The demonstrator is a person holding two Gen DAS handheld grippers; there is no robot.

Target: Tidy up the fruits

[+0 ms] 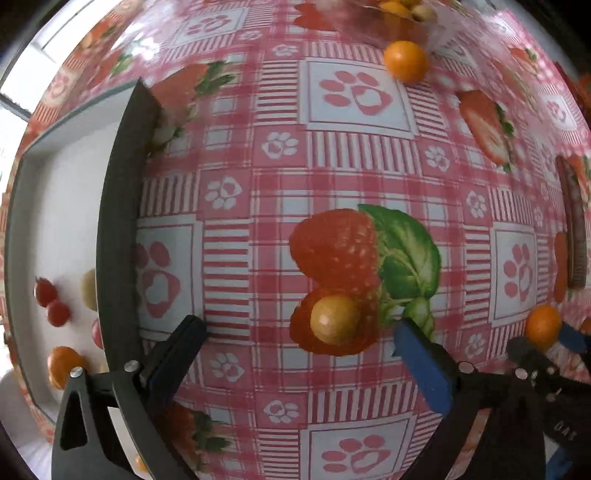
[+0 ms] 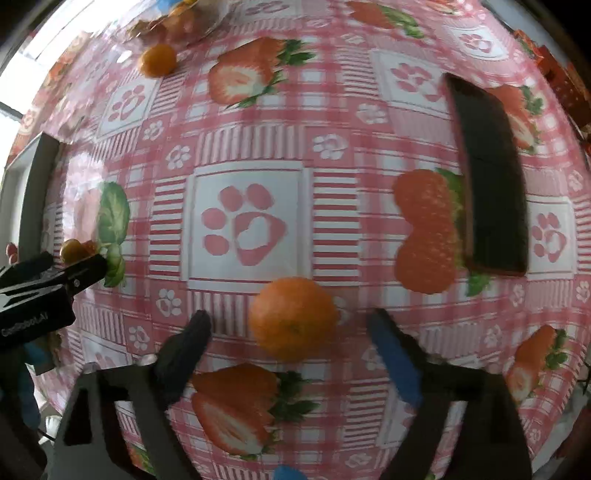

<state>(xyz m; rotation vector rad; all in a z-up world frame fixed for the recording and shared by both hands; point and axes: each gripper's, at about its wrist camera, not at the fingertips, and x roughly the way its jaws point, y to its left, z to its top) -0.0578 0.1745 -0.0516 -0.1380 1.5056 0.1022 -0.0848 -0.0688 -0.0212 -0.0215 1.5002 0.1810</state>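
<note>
My left gripper is open, with a small yellow round fruit on the tablecloth between its fingers. My right gripper is open around an orange lying on the cloth; this orange and the right gripper also show at the right edge of the left wrist view. A white tray with a dark rim lies to the left and holds red, yellow and orange fruits. Another orange fruit lies far ahead.
A clear bag of fruit lies at the far side, next to the loose orange fruit. A dark brown flat tray lies to the right. The strawberry-print tablecloth covers the table.
</note>
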